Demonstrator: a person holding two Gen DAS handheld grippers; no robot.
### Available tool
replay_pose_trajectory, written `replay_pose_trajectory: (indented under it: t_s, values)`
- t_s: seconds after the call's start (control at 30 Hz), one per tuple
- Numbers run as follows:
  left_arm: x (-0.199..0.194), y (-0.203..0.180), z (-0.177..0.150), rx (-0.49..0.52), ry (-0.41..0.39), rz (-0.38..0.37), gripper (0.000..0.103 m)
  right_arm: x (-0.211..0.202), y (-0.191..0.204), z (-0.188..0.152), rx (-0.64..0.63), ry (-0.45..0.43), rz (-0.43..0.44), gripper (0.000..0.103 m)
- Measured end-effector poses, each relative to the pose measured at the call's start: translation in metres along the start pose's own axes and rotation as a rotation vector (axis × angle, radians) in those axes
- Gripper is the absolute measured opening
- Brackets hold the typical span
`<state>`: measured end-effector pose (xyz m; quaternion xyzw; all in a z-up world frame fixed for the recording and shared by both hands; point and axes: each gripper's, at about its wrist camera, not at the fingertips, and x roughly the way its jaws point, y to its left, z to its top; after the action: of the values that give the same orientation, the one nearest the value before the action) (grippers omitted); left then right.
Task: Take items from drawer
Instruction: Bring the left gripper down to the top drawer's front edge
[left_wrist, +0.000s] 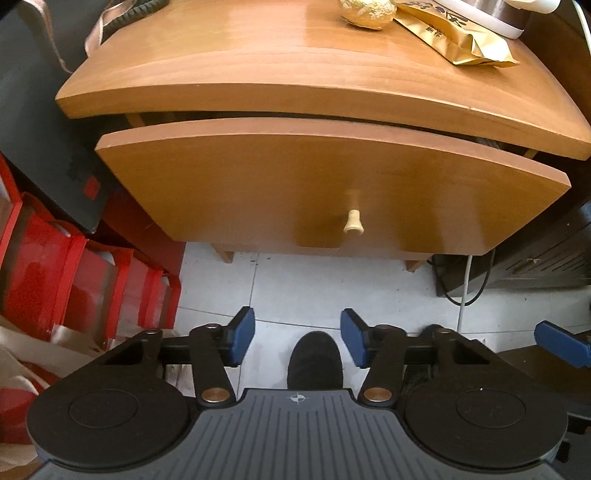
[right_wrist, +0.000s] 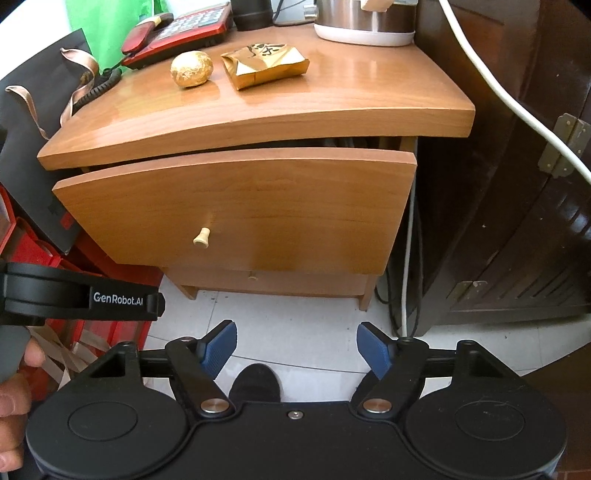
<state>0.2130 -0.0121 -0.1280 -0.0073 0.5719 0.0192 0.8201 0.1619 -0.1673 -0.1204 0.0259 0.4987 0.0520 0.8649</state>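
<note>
A wooden nightstand has its top drawer (left_wrist: 325, 192) pulled out a little, also shown in the right wrist view (right_wrist: 240, 210). The drawer has a pale wooden knob (left_wrist: 354, 222) (right_wrist: 201, 236). Its inside is hidden by the cabinet top. A gold foil ball (right_wrist: 191, 69) and a gold packet (right_wrist: 264, 65) lie on the top (right_wrist: 332, 96). My left gripper (left_wrist: 297, 339) is open and empty, held back from the drawer front above the floor. My right gripper (right_wrist: 296, 349) is open and empty, also back from the drawer.
Red boxes (left_wrist: 74, 280) and a black bag (left_wrist: 33, 110) stand left of the nightstand. A dark wooden cabinet (right_wrist: 517, 221) with a white cable (right_wrist: 491, 85) stands right. A red phone (right_wrist: 181, 31) and a kettle (right_wrist: 365, 18) sit on top. A lower drawer (right_wrist: 266, 280) is closed.
</note>
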Motion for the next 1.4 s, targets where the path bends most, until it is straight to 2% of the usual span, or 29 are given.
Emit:
replay_pose_trajectory:
  t_s: [0.7,0.87,1.4]
  values:
    - [0.02,-0.006,0.04,0.007,0.018,0.001,0.051,0.018,0.001,0.016,-0.03,0.011,0.016,0.07]
    - [0.025,-0.005,0.046,0.006,0.04,-0.013,0.051,0.018,0.002,0.02,-0.042,0.008,0.021,0.07]
    - [0.038,-0.016,0.08,0.097,0.13,-0.06,0.053,0.012,-0.01,0.042,-0.14,-0.004,0.023,0.071]
